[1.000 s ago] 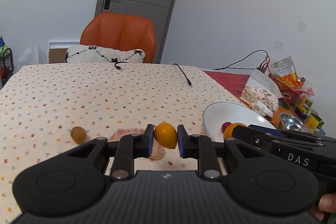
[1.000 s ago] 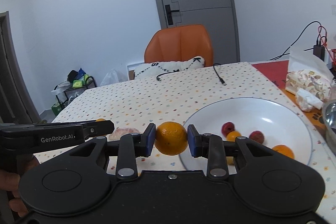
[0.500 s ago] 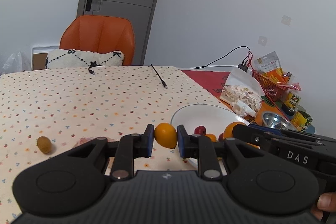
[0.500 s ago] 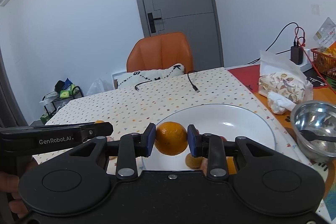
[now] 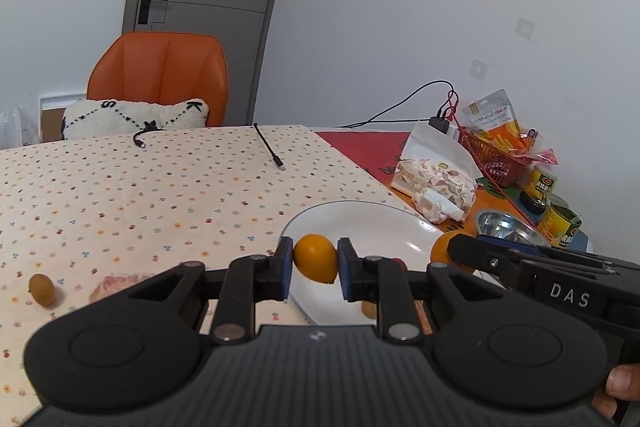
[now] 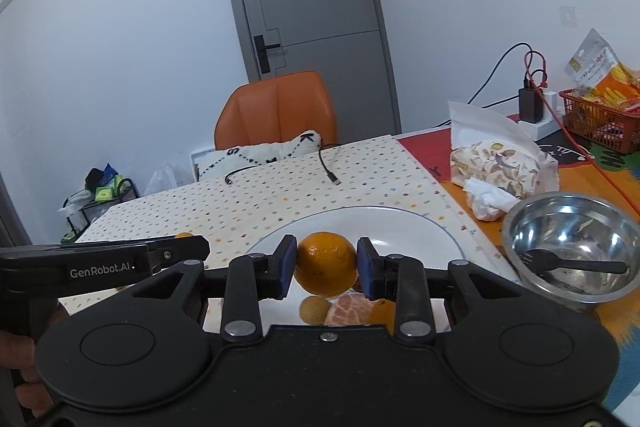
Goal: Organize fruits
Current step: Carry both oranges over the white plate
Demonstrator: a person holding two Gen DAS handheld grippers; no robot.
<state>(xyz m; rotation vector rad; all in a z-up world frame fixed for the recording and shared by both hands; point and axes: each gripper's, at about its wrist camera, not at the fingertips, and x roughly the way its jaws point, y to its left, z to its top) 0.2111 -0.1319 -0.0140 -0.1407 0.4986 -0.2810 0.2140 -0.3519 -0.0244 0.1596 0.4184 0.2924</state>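
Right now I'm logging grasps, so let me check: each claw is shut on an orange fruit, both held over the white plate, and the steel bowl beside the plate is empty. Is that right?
One detail is wrong: the steel bowl is not empty; the right wrist view shows a black spoon lying in it. The rest stands: the left claw grips a small orange fruit, the right claw grips an orange, both over the white plate.

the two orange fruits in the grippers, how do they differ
The fruit in the left gripper is smooth, egg-shaped and small; the orange in the right gripper is rounder, dimpled and fills a wider jaw gap. Both are orange, clamped between blue pads above the white plate.
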